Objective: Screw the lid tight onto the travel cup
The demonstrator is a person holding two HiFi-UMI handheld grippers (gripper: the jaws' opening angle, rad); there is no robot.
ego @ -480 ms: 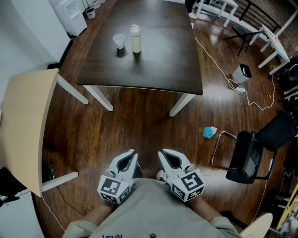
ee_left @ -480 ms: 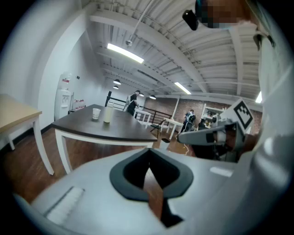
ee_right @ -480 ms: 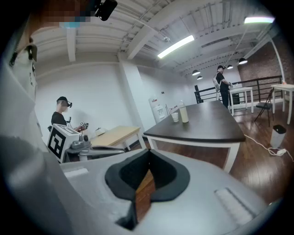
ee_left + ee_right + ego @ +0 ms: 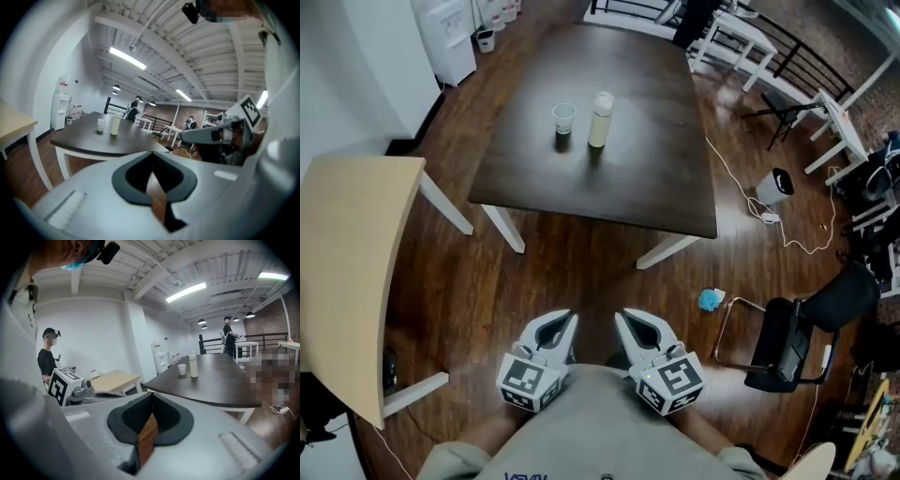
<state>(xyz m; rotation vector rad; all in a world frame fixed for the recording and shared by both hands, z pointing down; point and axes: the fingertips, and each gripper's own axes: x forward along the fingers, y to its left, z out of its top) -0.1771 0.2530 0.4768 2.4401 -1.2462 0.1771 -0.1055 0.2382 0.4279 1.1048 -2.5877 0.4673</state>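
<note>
**Item:** tall, pale cream cylindrical travel cup [image 4: 600, 120], standing on the dark brown rectangular wooden table [image 4: 647, 150].
**Attitude:** upright, long axis vertical, white top uppermost.
**Adjacent:** small translucent white cup-shaped piece [image 4: 563, 116], just beside the cup and not touching it; probably the lid.
**Progress:** judged not begun; fetching, seating and tightening all remain.
**Left gripper** [image 4: 565, 322] **and right gripper** [image 4: 624, 319]**:** jaws together, empty, well apart from the table.
</note>
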